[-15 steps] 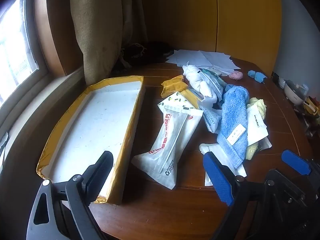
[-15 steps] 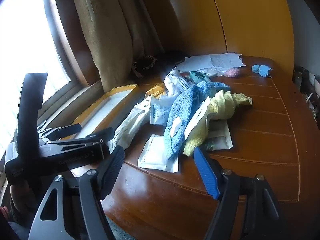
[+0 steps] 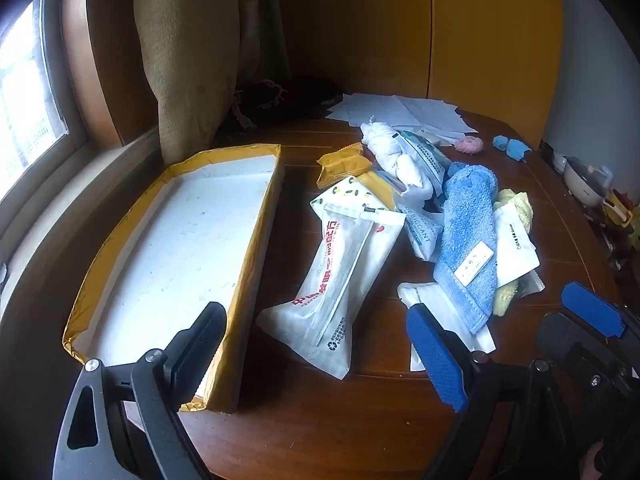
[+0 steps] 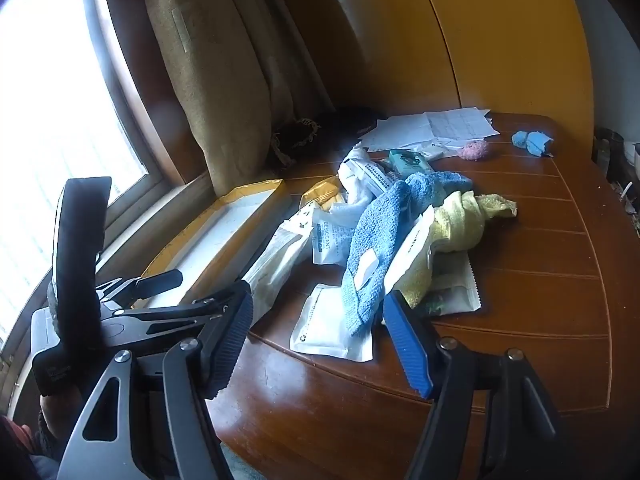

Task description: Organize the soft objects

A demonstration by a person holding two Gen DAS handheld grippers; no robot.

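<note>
— From the left camera, what can't you make out?

— The dark heap [image 3: 280,96] at the far end of the table [image 3: 320,420], under the curtain [image 3: 188,60]; it's just shadow. The yellow cloth [image 3: 516,204] is mostly buried under the blue towel [image 3: 466,236] and a white card. The clutter at the right edge is too warped to name.

— And the left gripper [image 3: 316,354]?

— Tilted down over the near edge, jaws spread wide, nothing between them. The tray [image 3: 256,248] lies to its left, the long white packet [image 3: 340,280] just beyond. The right gripper's blue pad pokes in at the near right.

— Where's the soft stuff?

— Piled mid-table, right of the tray: towel, yellow cloth, white bundle [image 3: 396,152], packets. A pink puff [image 3: 469,145] and a blue scrap [image 3: 512,146] sit apart, farther back by the papers [image 3: 400,114].

— The right camera?

— The window [image 4: 52,120] is blown out white. The left gripper [image 4: 160,292] blocks the tray's [image 4: 240,216] near end. A flat pouch [image 4: 332,324] is half under the blue towel [image 4: 376,248].

— The right gripper [image 4: 316,344]?

— Angled down, jaws parted and empty, just short of the pile. The yellow cloth [image 4: 464,216] lies right of the towel.
</note>
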